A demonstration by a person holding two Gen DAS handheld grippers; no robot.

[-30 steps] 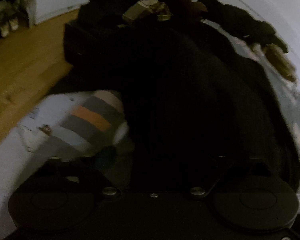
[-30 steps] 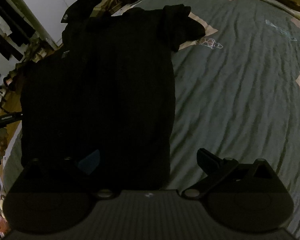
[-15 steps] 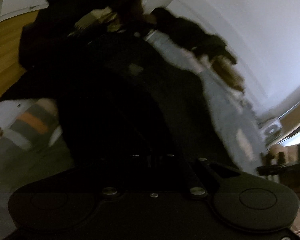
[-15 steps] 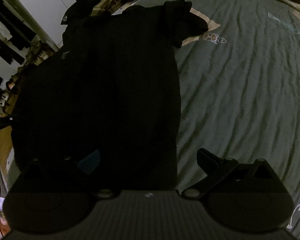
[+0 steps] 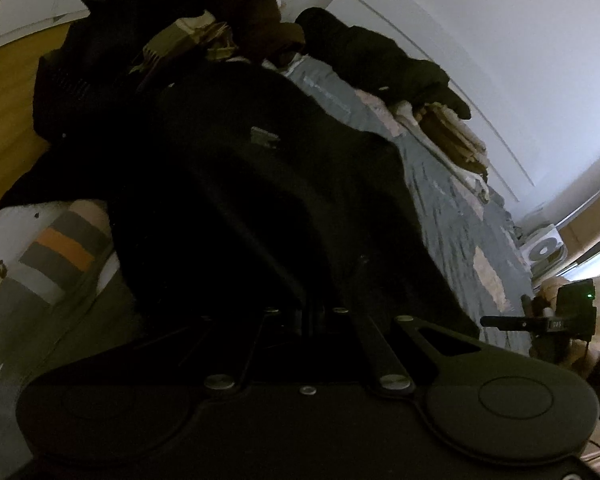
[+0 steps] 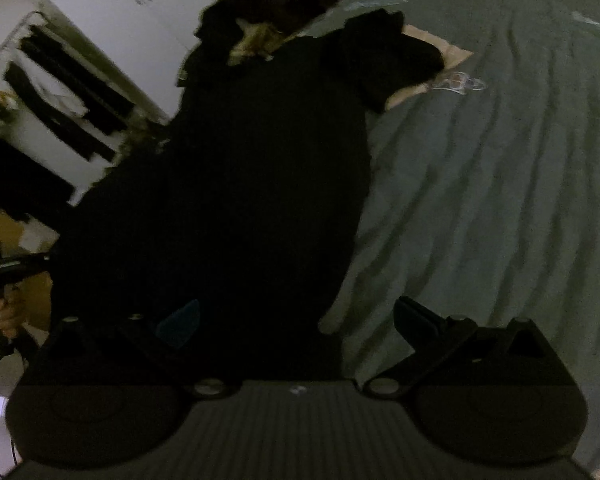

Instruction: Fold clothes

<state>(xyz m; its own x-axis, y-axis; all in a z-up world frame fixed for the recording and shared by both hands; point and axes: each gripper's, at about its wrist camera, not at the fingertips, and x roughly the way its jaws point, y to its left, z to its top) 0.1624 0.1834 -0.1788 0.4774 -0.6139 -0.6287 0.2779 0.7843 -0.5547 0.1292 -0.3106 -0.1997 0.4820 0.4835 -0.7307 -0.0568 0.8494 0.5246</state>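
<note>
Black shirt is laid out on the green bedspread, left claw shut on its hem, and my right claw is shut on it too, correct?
Not quite. In the right wrist view the right claw is open, its fingers spread wide with the shirt between them. The rest holds: the shirt lies on the bedspread, and the left claw is shut on its hem.

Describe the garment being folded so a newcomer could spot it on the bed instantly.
Find the grey-green quilt covering the bed; along its left side, nearest the wardrobe, a long black shirt lies spread flat. Its short sleeve juts out onto the quilt's pale patch. Unlike the crumpled clothes pile beyond it, it is laid out, running down to the right gripper.
</note>
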